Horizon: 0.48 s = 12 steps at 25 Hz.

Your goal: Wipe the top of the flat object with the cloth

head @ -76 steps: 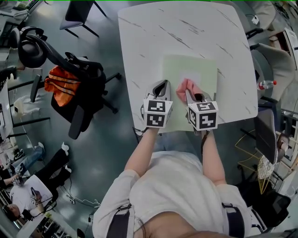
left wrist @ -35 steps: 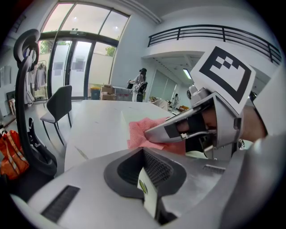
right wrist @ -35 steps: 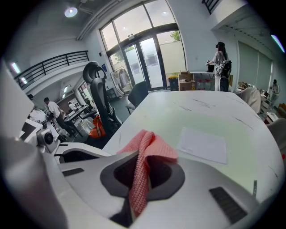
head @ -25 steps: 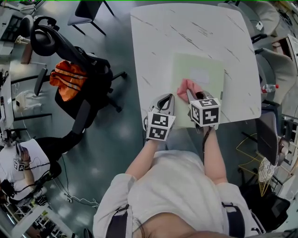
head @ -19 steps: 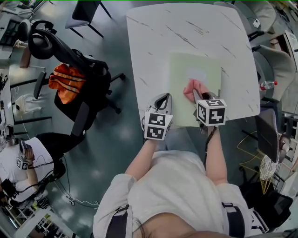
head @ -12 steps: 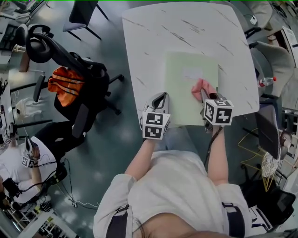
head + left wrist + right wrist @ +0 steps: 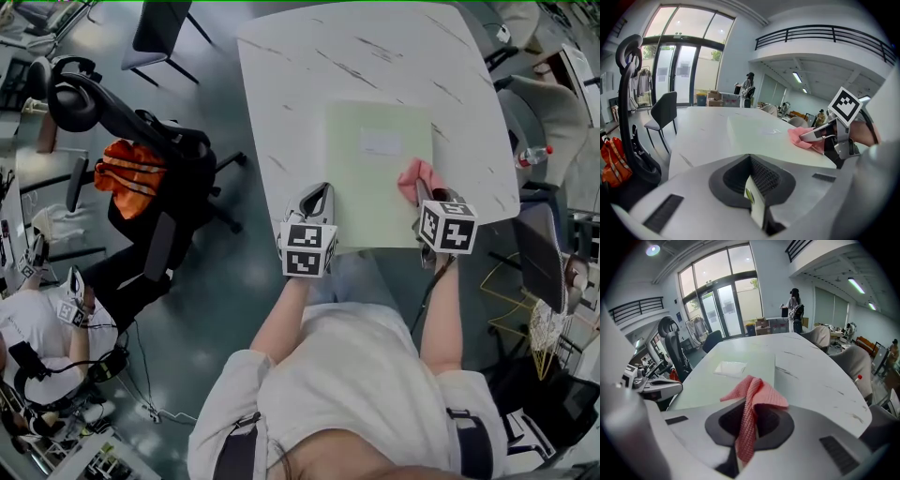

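R gripper [image 7: 421,191] jaws shut on pink cloth [image 7: 411,175], swept from mid-sheet to its right side in last sec | L gripper [image 7: 319,194] jaws clamped on green sheet [image 7: 373,169] corner, counter [image 7: 281,75] near edge | near strip looks wiped, far part prob still to do

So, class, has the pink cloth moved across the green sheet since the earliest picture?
Yes. The pink cloth slid right across the pale green sheet, from below its white label to its right edge.
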{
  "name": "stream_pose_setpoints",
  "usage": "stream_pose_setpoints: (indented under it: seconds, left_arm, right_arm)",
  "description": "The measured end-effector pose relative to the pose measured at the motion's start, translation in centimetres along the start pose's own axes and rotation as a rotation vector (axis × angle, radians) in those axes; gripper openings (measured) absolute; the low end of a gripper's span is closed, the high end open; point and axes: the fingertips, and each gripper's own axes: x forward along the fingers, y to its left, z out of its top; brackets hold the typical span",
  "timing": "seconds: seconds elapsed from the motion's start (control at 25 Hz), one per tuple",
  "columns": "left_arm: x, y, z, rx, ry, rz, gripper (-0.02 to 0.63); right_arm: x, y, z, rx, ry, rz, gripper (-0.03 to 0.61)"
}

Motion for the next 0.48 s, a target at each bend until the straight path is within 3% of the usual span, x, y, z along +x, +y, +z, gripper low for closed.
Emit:
stream_pose_setpoints:
  seconds: [0.48]
  left_arm:
    - [0.0,-0.1,0.0,0.011,-0.005,-0.002,0.011]
  right_arm:
    - [-2.2,1.0,-3.1,0.038,0.001,0.033,0.029]
